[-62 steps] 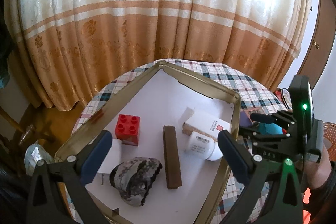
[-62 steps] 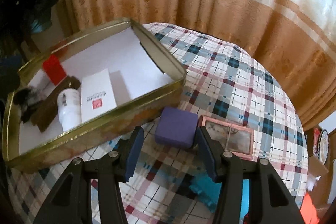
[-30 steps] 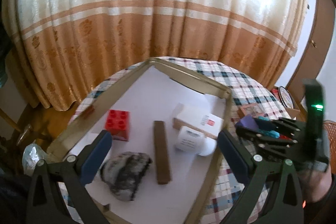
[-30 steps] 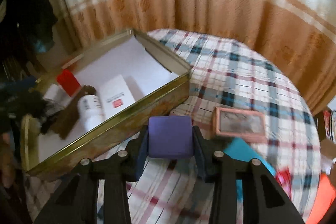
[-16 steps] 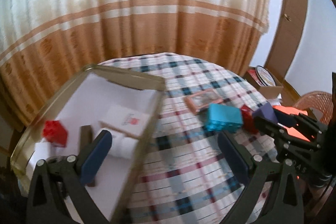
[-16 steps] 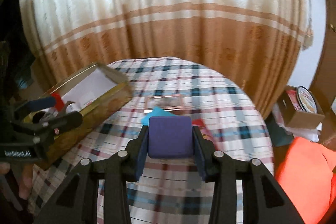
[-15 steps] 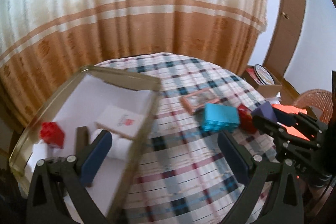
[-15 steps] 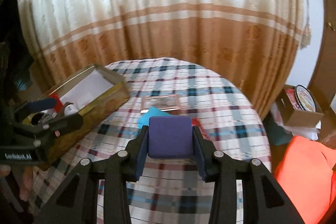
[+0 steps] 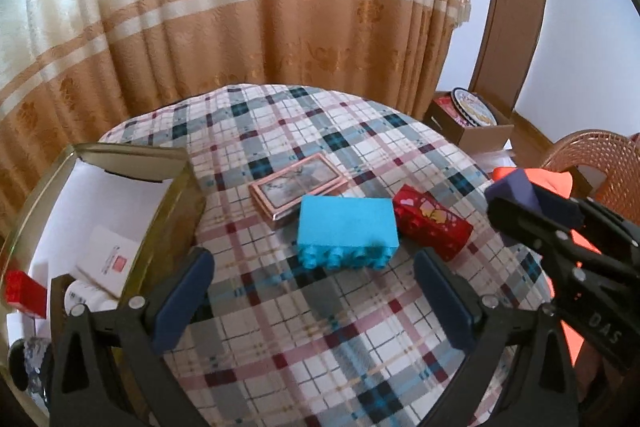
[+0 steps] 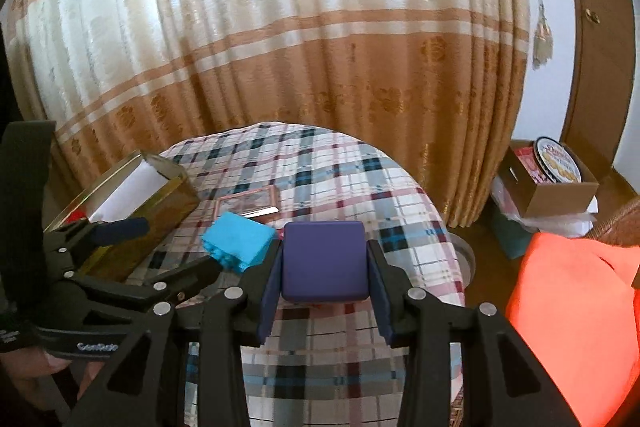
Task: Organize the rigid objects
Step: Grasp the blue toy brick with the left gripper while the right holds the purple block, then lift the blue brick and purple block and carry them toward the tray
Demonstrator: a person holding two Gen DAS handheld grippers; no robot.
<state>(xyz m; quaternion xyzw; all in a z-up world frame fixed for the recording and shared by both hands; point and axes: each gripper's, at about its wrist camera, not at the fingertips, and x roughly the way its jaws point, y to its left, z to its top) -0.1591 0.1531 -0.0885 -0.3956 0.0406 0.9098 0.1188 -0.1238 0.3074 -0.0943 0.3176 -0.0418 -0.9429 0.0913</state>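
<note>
While the purple box point(image 10: 324, 261) is clamped in the right gripper point(image 10: 325, 291), the wide-open left gripper point(image 9: 314, 297) should be lowered squarely astride the blue brick point(image 9: 347, 231).

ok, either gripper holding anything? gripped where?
Right gripper clamps the purple block by its two opposite side faces. Left gripper is open and empty, above the tablecloth.

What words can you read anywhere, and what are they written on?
"DAS": white letters on the black right gripper body.
"GenRobo", cut off: white letters on the black left gripper body.
White box in the gold tin: red mark, too small.
Round tin lid in the cardboard box: blurred.
</note>
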